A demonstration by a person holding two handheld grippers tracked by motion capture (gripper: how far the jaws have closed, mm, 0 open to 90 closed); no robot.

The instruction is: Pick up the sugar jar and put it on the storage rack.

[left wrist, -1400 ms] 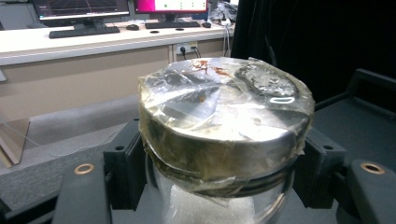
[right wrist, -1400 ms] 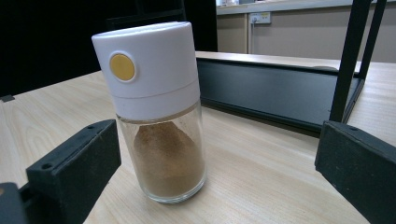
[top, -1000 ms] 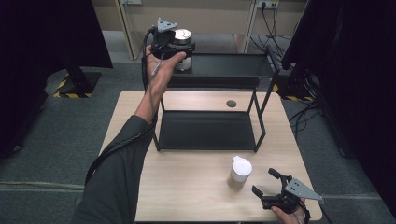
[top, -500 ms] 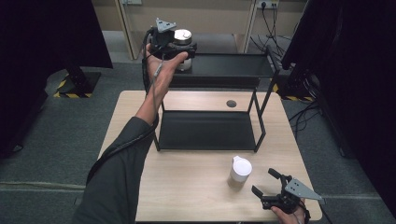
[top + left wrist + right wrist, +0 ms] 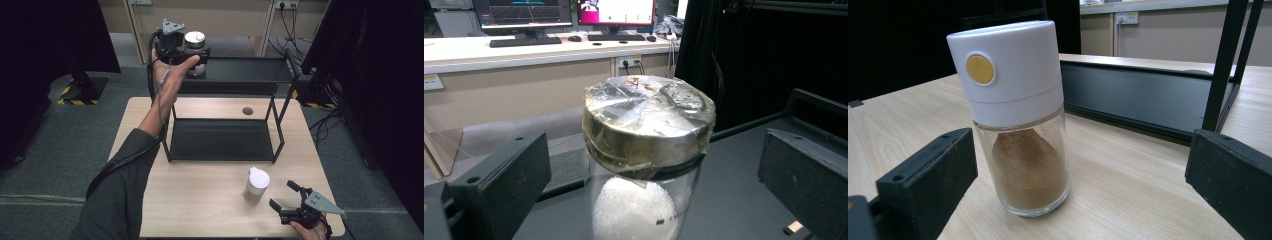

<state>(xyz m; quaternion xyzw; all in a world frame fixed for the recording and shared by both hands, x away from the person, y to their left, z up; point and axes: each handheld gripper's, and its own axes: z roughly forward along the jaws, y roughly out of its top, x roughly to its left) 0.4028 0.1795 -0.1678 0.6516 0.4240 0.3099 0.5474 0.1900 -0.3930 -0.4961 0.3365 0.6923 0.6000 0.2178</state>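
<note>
Compared with a second ago, the left hand-held gripper (image 5: 192, 55) sits in much the same spot at the 11 o'clock end of the black rack's top shelf (image 5: 250, 70), but its jaws have just been opening; they now stand wide, apart from the glass jar (image 5: 646, 150) that stands upright on the shelf between them, no pad pressing on it. The jar has a taped metal lid and white grains inside. The right hand-held gripper (image 5: 286, 196) has stayed at about 5 o'clock on the surface (image 5: 200, 200); its jaws are spread open and grip nothing. The spice shaker (image 5: 257, 182), with a white cap and brown powder, stands upright just beside that gripper, toward 10 o'clock from it, in the same place as before.

In the left gripper view the foot of the jar is cut off by the lower edge, so its contact with the shelf cannot be seen there; in the high view the hand (image 5: 170, 75) and the gripper body hide most of the jar below its lid. The right hand is cut off at the bottom edge.

The surface is pale wood with a dark round cap (image 5: 247, 111) near 12 o'clock; the rack's lower tray (image 5: 222, 140) lies on it at the centre. Around it are grey carpet, black curtains, and cables on the floor at 2 o'clock; monitors (image 5: 614, 10) and keyboards stand on a desk beyond.
</note>
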